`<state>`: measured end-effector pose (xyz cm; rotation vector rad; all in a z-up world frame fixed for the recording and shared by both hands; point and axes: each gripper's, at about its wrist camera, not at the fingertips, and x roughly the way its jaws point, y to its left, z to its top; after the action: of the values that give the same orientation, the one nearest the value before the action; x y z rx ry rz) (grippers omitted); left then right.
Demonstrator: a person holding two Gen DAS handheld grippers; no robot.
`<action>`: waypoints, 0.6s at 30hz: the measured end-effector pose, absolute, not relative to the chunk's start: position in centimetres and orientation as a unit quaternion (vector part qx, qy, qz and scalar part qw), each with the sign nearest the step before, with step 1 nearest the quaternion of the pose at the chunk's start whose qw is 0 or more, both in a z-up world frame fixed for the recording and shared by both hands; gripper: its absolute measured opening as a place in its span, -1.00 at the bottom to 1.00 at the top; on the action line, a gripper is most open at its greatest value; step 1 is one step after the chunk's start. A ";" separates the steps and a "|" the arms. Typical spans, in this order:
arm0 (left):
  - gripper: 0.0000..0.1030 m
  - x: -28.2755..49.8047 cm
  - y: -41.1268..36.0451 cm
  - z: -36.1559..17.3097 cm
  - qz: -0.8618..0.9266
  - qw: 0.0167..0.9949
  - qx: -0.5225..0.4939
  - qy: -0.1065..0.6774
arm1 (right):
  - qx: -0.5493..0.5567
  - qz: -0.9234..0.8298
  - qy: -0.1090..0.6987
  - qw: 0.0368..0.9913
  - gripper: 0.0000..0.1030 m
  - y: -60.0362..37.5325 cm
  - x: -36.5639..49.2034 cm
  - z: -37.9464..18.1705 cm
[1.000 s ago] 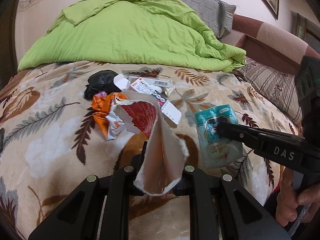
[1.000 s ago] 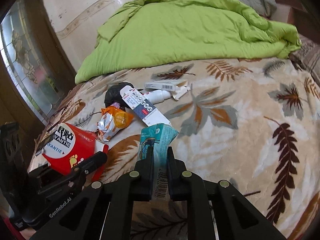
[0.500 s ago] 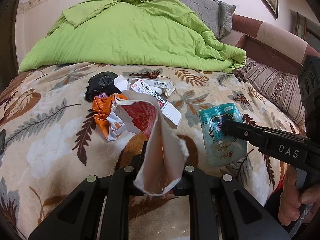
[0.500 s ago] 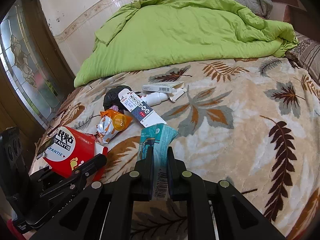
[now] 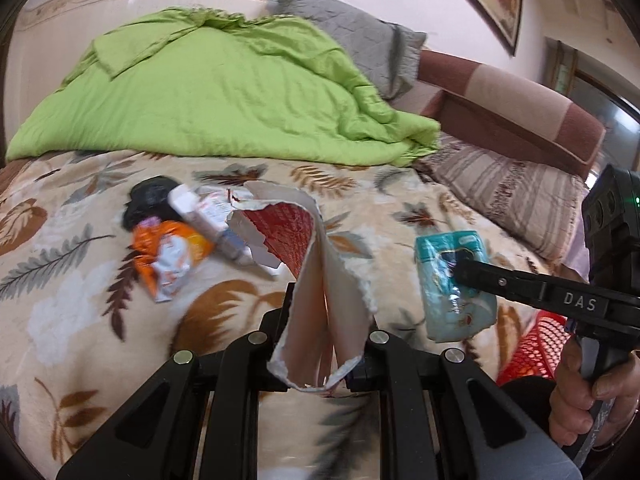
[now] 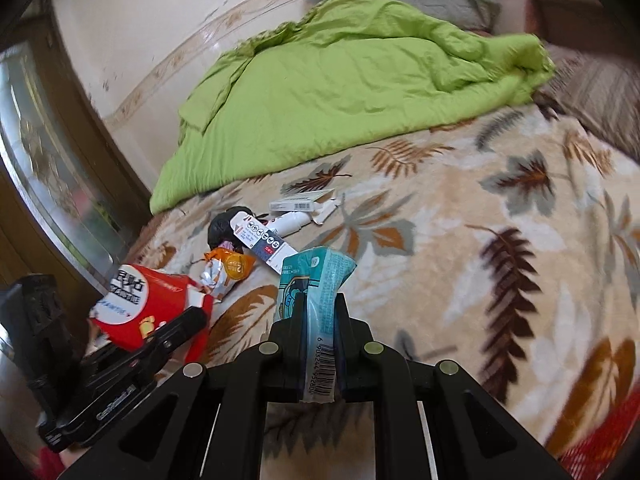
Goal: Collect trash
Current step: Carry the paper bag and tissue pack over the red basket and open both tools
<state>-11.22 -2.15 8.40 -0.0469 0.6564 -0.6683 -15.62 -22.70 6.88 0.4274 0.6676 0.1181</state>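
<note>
My left gripper (image 5: 328,320) is shut on a torn red-and-white paper packet (image 5: 296,236), held up over the leaf-patterned blanket (image 5: 80,300). The same packet (image 6: 136,304) shows at lower left in the right wrist view, in the left gripper (image 6: 192,320). My right gripper (image 6: 319,312) is shut on a teal plastic packet (image 6: 316,276) with a barcode. In the left wrist view that packet (image 5: 448,280) hangs from the right gripper (image 5: 460,270). On the blanket lie an orange wrapper (image 5: 172,252), a black bag (image 5: 150,196) and a white carton (image 5: 208,216).
A red mesh basket (image 5: 536,344) shows beside the bed at lower right. A green quilt (image 5: 224,92), a grey pillow (image 5: 360,44) and a striped pillow (image 5: 500,196) lie at the far side. A hand (image 5: 588,384) holds the right gripper's handle. A white tube (image 6: 292,222) and small box (image 6: 300,202) lie past the carton.
Both grippers have lifted a little and drawn back from the trash pile, each still holding its packet. The red basket has come into view at the right.
</note>
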 end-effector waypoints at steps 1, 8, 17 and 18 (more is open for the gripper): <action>-0.69 -11.7 -3.0 8.8 -0.334 0.889 -0.021 0.314 | 0.214 0.055 0.322 0.921 -0.77 -23.3 -16.3 7.1; -0.69 -16.8 -10.7 11.4 -0.431 0.853 0.016 0.295 | 0.234 -0.004 0.288 0.929 -0.77 -30.4 -23.4 9.6; -0.69 -23.5 -23.4 12.3 -0.565 0.758 0.066 0.319 | 0.239 -0.159 0.276 0.917 -0.77 -41.3 -35.5 10.1; -0.69 -24.2 -24.7 12.1 -0.575 0.749 0.076 0.322 | 0.241 -0.174 0.280 0.913 -0.77 -42.2 -36.6 9.9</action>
<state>-24.24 -24.71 12.06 0.1651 0.7040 -1.2561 -36.59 -42.23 9.93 0.4969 0.5766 -0.3577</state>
